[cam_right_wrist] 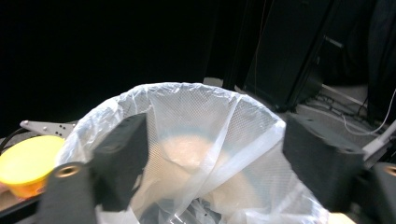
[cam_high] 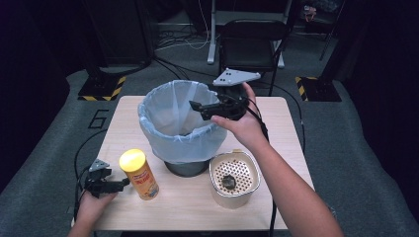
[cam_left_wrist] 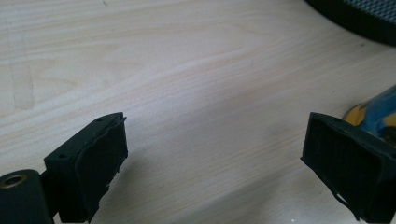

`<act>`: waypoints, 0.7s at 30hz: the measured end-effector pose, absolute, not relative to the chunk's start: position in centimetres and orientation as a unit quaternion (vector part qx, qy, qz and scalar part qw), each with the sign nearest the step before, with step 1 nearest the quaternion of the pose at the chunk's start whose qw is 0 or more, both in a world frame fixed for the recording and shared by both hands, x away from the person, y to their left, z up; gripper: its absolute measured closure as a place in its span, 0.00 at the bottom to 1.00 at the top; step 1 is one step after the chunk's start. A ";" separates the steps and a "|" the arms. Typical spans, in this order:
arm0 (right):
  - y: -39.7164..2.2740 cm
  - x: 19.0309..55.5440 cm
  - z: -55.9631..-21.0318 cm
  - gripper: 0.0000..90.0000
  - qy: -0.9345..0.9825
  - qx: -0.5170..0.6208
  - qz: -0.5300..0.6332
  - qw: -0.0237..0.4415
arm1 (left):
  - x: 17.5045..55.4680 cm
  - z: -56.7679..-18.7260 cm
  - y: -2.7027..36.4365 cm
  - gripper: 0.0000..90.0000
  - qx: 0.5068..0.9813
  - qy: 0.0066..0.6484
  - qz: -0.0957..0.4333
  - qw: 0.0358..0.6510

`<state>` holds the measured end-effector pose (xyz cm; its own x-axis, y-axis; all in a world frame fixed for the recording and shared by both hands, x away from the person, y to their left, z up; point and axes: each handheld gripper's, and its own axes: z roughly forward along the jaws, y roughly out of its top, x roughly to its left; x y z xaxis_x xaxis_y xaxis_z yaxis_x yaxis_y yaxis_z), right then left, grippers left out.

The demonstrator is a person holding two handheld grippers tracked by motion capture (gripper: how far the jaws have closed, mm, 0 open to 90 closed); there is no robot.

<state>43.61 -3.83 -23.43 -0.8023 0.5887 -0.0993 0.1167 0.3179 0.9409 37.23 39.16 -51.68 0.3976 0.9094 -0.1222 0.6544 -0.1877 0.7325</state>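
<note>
Pale wooden table carries three items. Grey waste bin lined with a translucent light-blue plastic bag stands at table centre; the bag is folded over its rim. Tall cylindrical snack can with a yellow lid and orange-yellow label stands upright at about 8 o'clock from the bin, near it but apart. Cream square-ish container with a perforated insert sits at about 4 o'clock from the bin, just beside its base; a small dark lump lies on the insert. Right claw, held in the person's right hand, hangs over the bin's rim at the 2 o'clock side, pointing across the opening; in the right gripper view the two black jaws stand spread with nothing between them, the bag mouth directly beyond them and the yellow lid at far left. Left claw lies low at the table's near-left edge, in the left hand, tips just beside the can at its 9 o'clock. In the left gripper view its jaws are spread over bare wood, gripping nothing, the can's label behind the right jaw.
</note>
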 end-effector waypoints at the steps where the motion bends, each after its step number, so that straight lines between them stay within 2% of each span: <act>1: -4.2 43.3 -23.4 0.31 0.778 0.224 0.544 0.219 | 37.1 -51.5 39.1 0.07 0.749 0.523 0.169 0.370; 21: -9.8 40.7 -24.4 0.30 0.762 0.247 0.547 0.245 | 36.1 -46.9 39.6 0.03 0.756 0.501 0.176 0.382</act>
<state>40.67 -9.81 -24.44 -0.7585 0.6434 -0.1031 0.1083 0.2805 0.9537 36.14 39.62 -46.87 0.4355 0.8927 -0.1162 0.6229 -0.2056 0.7548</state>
